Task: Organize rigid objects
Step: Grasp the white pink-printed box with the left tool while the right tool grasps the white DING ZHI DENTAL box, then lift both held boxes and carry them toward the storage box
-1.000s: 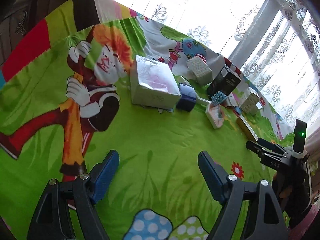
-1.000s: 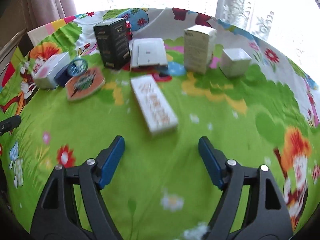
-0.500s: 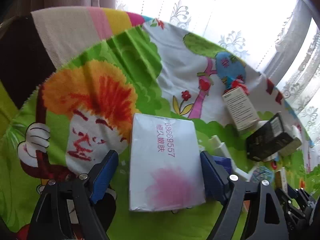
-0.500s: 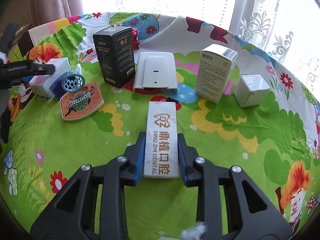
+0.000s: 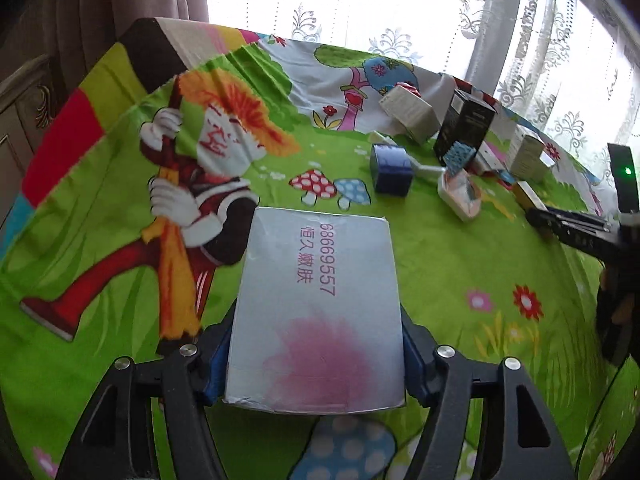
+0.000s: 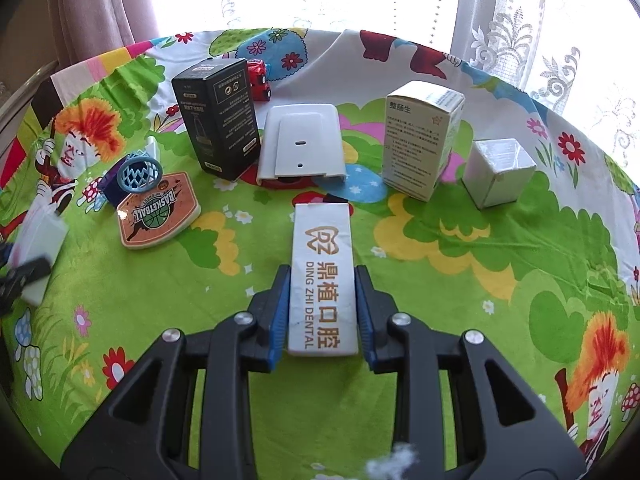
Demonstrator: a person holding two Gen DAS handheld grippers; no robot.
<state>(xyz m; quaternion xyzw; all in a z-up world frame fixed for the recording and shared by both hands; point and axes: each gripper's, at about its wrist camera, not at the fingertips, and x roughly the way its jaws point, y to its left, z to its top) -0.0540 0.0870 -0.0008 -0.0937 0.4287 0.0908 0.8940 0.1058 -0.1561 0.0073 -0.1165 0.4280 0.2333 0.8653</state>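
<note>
A white box with pink print sits between the blue pads of my left gripper, whose jaws are closing and press on both its sides. It is held over the green cartoon cloth, away from the other items. The right wrist view shows my right gripper shut on a long white dental box that points away from me. The left gripper and its white box show blurred at that view's left edge. My right gripper's black frame shows at the right of the left wrist view.
Beyond the dental box stand a black box, a flat white device, a tall white box and a small white cube. A basketball toy with a blue hoop, a dark blue box and a red toy car lie left.
My left gripper reached the white box, closed around it and drew it back from the dark blue box. My right gripper shut on the dental box, then stayed still.
</note>
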